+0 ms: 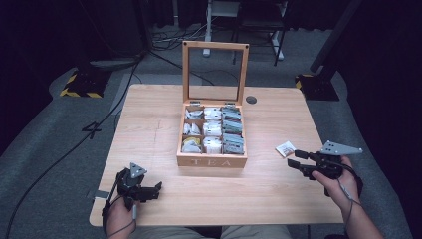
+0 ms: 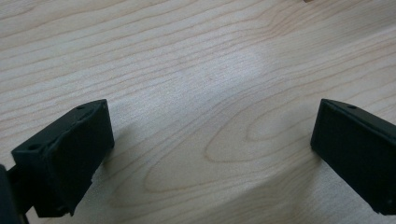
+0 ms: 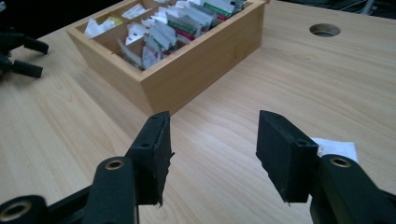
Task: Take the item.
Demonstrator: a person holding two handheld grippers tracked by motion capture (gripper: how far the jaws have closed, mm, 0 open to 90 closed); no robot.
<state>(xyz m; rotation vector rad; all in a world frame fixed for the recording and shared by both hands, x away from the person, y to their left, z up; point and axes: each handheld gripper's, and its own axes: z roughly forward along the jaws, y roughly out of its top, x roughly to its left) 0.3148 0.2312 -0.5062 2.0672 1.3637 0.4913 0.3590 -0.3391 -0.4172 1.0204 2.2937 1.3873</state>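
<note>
The wooden tea box [image 1: 211, 144] sits mid-desk [image 1: 149, 129], its glass-paned lid [image 1: 215, 72] standing upright, compartments packed with tea packets [image 1: 213, 129]. A lone tea packet [image 1: 285, 149] lies right of it, just beside the right tongs [image 1: 292, 162], which are spread and empty. The left tongs [image 1: 158, 190], near the front edge, gape wide over bare wood.

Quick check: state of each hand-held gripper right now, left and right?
Left hand-held gripper: open, holding nothing, over bare table.
Right hand-held gripper: open, holding nothing; a tea bag lies on the table beside it.
</note>
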